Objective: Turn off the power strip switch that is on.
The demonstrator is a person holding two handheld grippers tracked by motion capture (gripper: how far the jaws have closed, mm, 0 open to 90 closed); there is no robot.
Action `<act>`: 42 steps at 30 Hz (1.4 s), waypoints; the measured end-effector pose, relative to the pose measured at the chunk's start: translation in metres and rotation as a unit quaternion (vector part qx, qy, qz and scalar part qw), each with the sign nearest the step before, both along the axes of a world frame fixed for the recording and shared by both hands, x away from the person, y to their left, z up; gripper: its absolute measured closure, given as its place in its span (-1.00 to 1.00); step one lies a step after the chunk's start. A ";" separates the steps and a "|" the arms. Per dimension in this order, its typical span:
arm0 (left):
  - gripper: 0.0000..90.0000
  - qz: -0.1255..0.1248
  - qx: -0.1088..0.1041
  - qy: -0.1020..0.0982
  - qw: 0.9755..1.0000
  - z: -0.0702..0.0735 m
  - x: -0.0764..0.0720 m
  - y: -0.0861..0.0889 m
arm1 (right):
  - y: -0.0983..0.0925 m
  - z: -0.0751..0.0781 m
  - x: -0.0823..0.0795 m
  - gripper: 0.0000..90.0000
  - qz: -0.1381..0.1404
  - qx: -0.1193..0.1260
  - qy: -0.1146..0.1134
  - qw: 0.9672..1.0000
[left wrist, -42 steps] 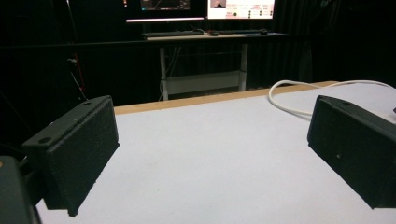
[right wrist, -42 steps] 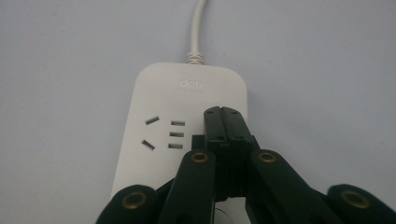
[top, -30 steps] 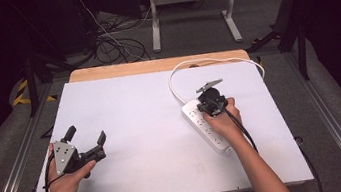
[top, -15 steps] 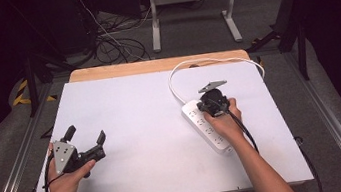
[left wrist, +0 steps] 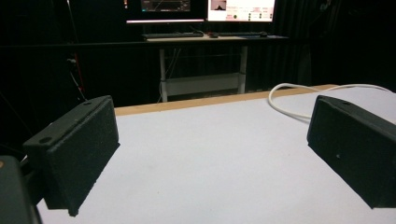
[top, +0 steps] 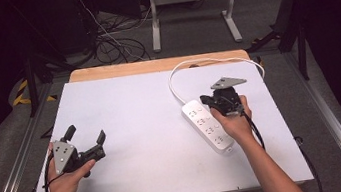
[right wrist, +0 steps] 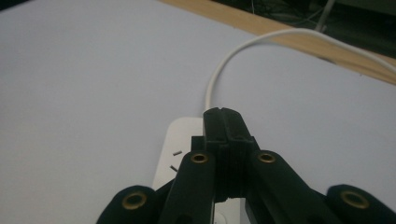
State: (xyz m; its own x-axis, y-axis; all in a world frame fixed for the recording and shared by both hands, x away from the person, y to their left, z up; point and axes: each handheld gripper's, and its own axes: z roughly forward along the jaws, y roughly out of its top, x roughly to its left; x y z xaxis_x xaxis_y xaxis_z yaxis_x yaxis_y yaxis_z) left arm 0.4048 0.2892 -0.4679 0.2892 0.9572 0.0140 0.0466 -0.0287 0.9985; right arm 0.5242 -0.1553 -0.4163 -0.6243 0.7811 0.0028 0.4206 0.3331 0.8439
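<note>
Jaws of the right gripper [right wrist: 223,114] are pressed together with nothing between them, poised over the far end of the white power strip [top: 208,126] lying right of centre on the counter [top: 130,111]. The left gripper [top: 83,138] waits near left, jaws apart and empty. Nothing looks plugged in; work on the strip seems barely begun.
</note>
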 end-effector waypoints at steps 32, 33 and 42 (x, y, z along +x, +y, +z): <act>-0.94 -0.003 -0.004 -0.002 1.000 0.002 0.001 -0.001 | -0.086 0.005 -0.072 0.25 -0.039 0.122 -0.158 0.979; -0.94 -0.003 -0.003 -0.002 1.000 0.002 0.001 -0.001 | -0.086 0.003 -0.070 0.06 -0.041 0.124 -0.166 0.977; -0.94 -0.002 -0.004 -0.002 1.000 0.002 0.001 -0.001 | -0.078 -0.014 -0.063 -0.76 -0.087 0.068 -0.232 0.966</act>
